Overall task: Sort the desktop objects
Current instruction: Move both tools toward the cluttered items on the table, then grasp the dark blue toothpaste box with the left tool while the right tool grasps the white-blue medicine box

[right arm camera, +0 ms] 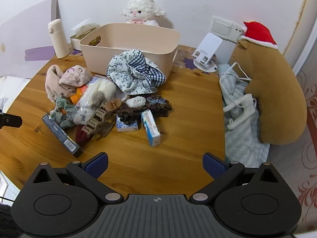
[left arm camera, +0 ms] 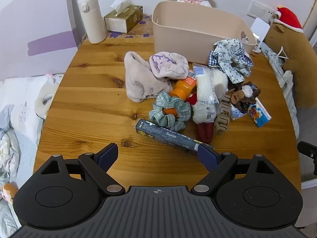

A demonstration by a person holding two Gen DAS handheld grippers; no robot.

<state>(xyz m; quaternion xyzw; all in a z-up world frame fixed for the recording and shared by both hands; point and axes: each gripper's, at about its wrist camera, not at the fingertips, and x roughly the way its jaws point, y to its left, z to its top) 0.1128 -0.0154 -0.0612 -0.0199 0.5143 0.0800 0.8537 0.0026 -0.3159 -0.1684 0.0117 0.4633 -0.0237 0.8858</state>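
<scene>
Left wrist view: left gripper spread wide, empty, low in frame. Clutter pile at centre, before beige bin. Right gripper likewise wide, empty.

Long dark-blue cardboard box with yellow stars, lying near the front edge of the desk: white script on its top face reads "Sanrio"; the smaller print beside it is too fine to read. A barcode sits at its near end in the right wrist view. Print on the small blue-and-white carton is illegible.
</scene>
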